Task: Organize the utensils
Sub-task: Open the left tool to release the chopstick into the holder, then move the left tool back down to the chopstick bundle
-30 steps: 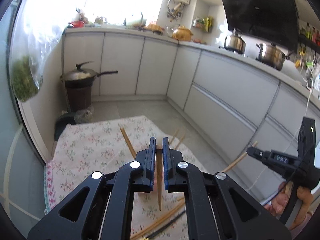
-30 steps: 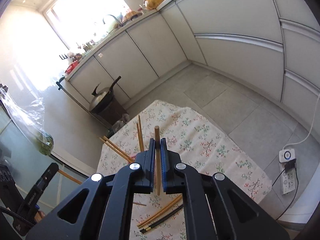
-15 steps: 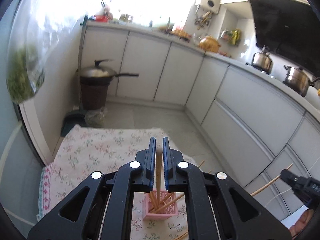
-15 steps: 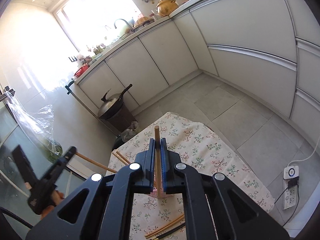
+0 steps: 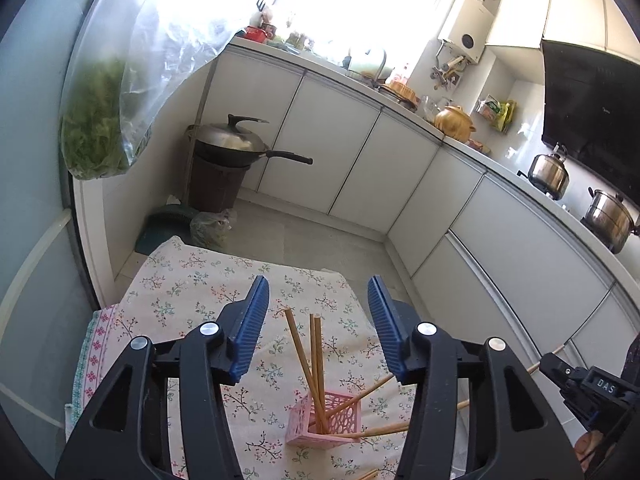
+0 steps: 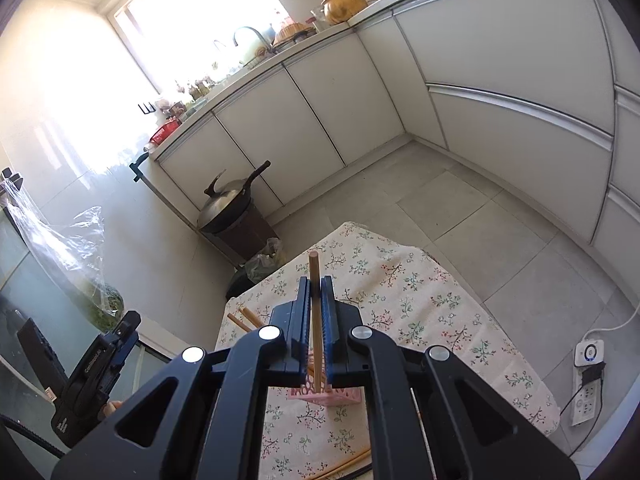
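L gripper [image 5: 318, 320] jaws opening, nothing between pads, above pink holder [image 5: 326, 420] w/ chopsticks [image 5: 316, 364] in it. R gripper [image 6: 317, 320] clamped on 1 chopstick [image 6: 315, 320]; lower it straight into holder before release.

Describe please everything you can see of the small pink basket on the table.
The pink basket is a small square holder with lattice-cut walls, plastic by its look. It stands upright on the floral tablecloth, near the table's near edge. Several wooden chopsticks stand in it: some nearly upright, others leaning out over its rim to the right. No claw touches it. In the right wrist view it shows only partly, behind the claw.
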{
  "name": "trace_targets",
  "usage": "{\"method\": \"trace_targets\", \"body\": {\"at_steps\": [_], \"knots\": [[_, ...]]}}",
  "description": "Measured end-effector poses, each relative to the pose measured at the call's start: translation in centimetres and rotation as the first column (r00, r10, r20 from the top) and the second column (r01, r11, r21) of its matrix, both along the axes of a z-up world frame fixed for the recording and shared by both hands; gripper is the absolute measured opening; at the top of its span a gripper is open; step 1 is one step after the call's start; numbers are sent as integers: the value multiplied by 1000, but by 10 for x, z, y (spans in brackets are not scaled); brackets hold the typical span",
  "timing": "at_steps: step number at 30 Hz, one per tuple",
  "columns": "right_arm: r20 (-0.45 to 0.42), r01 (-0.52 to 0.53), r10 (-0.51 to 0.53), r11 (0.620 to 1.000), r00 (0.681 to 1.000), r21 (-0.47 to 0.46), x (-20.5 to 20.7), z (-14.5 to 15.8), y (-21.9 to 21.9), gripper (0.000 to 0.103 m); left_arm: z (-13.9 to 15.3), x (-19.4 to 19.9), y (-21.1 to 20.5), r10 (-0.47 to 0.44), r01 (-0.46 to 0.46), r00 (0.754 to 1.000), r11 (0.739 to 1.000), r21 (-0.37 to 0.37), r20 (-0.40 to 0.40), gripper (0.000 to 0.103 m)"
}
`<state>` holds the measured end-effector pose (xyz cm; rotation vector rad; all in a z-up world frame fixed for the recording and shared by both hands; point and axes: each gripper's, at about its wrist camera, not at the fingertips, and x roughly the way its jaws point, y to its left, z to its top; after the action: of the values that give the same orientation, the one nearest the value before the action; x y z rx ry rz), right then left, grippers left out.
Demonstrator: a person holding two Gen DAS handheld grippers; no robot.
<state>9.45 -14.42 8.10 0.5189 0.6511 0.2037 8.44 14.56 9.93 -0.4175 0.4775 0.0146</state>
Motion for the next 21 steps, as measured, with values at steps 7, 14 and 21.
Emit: {"method": "trace_targets", "body": {"at_steps": [7,14,21], "knots": [[-12,-7,6,998,1000,-66,24,-1,25,6,-1,5,6,-19,18,1000,1000,-22,-17,49],[-24,-7,6,997,1000,-72,42,-10,35,9,-2,6,-13,-68,69,997,997,22,-30,50],[63,-11,21,988,998,-154,11,8,41,11,2,-4,-36,-97,97,995,991,92,-4,55]]}}
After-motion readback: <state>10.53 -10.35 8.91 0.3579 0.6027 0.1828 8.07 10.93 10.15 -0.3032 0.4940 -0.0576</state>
